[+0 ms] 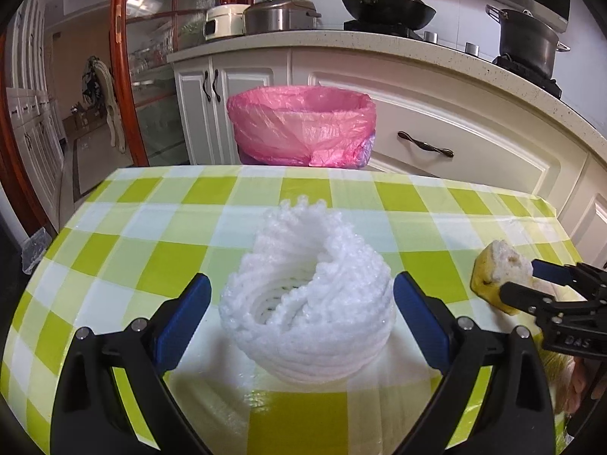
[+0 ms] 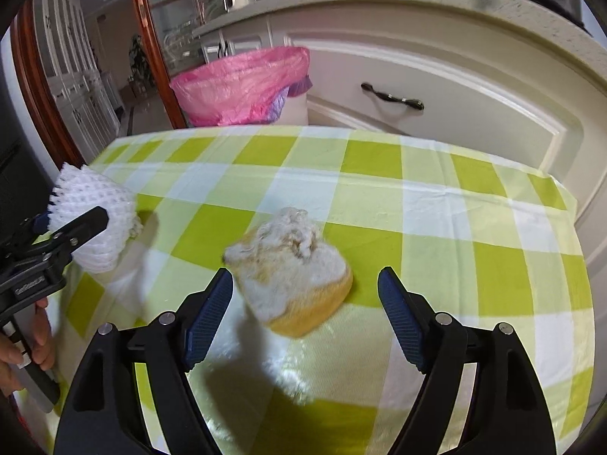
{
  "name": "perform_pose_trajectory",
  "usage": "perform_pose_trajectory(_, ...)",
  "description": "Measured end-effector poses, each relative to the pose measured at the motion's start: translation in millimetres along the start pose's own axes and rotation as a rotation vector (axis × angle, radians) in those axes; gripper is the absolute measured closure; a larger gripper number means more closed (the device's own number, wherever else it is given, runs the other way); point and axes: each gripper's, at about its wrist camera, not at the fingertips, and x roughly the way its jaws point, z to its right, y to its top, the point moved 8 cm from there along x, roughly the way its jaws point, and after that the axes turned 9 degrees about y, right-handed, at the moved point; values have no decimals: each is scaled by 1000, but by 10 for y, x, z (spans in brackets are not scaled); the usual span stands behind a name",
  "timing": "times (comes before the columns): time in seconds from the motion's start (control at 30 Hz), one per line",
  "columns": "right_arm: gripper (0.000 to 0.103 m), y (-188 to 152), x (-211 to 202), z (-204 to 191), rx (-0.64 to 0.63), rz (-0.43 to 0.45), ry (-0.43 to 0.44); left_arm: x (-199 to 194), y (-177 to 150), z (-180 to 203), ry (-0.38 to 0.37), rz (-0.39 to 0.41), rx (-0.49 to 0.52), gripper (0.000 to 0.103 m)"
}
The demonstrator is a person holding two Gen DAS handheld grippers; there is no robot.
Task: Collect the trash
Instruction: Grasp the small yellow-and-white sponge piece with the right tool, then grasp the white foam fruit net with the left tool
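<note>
A white foam fruit net (image 1: 307, 303) stands on the green-checked tablecloth (image 1: 151, 265), between the blue pads of my left gripper (image 1: 301, 303). That gripper is open, with a narrow gap on the left side. A yellow piece of fruit peel with white pith (image 2: 292, 280) lies between the fingers of my right gripper (image 2: 305, 303), which is open; the peel sits close to the left pad (image 2: 208, 318) and well clear of the other. The right wrist view also shows the net (image 2: 95, 204) and the left gripper (image 2: 72, 216). Beyond the table's far edge stands a bin lined with a pink bag (image 1: 303, 125).
White cabinets with dark handles (image 1: 425, 144) and a counter with pots (image 1: 387, 3) run behind the table. A glass door with a red frame (image 1: 125, 76) is at the left. A hand (image 2: 34, 341) holds the left gripper. The table's far edge (image 1: 341, 170) is near the bin.
</note>
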Motion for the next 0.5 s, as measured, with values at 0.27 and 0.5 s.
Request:
perform_pose_trajectory(0.27, 42, 21, 128, -55, -48, -41, 0, 30, 21, 38, -26, -1, -2, 10)
perform_pose_trajectory(0.5, 52, -15, 16, -189, -58, -5, 18, -17, 5, 84, -44, 9, 29, 39)
